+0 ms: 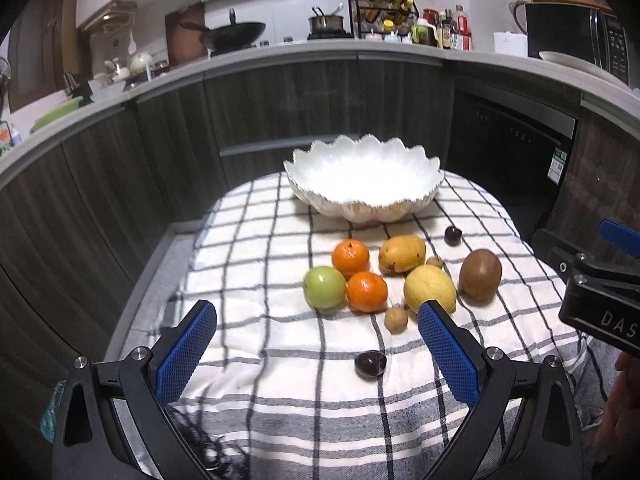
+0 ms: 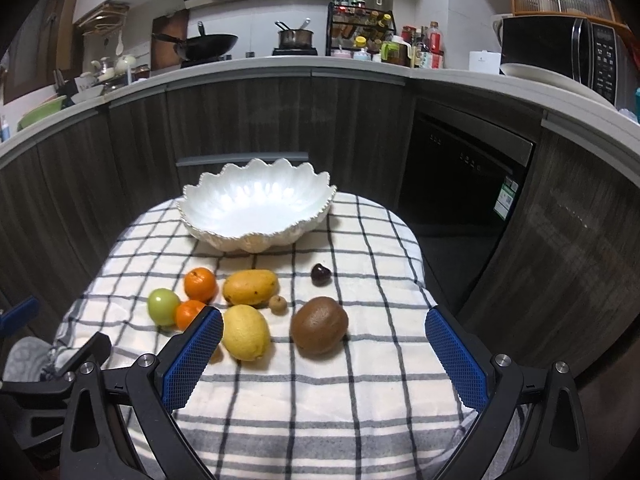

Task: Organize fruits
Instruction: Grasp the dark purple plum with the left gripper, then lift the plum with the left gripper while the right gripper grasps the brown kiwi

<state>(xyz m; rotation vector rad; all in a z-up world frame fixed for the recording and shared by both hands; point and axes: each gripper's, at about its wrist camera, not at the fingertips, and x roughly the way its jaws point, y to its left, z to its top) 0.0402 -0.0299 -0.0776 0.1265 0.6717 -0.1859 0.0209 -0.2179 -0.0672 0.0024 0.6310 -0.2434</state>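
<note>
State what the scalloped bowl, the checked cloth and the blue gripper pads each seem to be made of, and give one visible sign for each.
Scalloped bowl: probably glazed ceramic; glossy white with bright highlights.
Checked cloth: woven fabric, likely cotton; matte, wrinkled, draping over the edge.
Blue pads: seemingly rubber or soft plastic; fine grid texture, no shine.

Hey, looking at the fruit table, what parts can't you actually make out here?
- Lower orange: right wrist view, partly behind the right claw's finger.
- Lemon's near edge: left wrist view, covered by the left claw's finger.
- Spice rack jars: labels too small to read.
- Bowl's inside: glare washes out detail.
</note>
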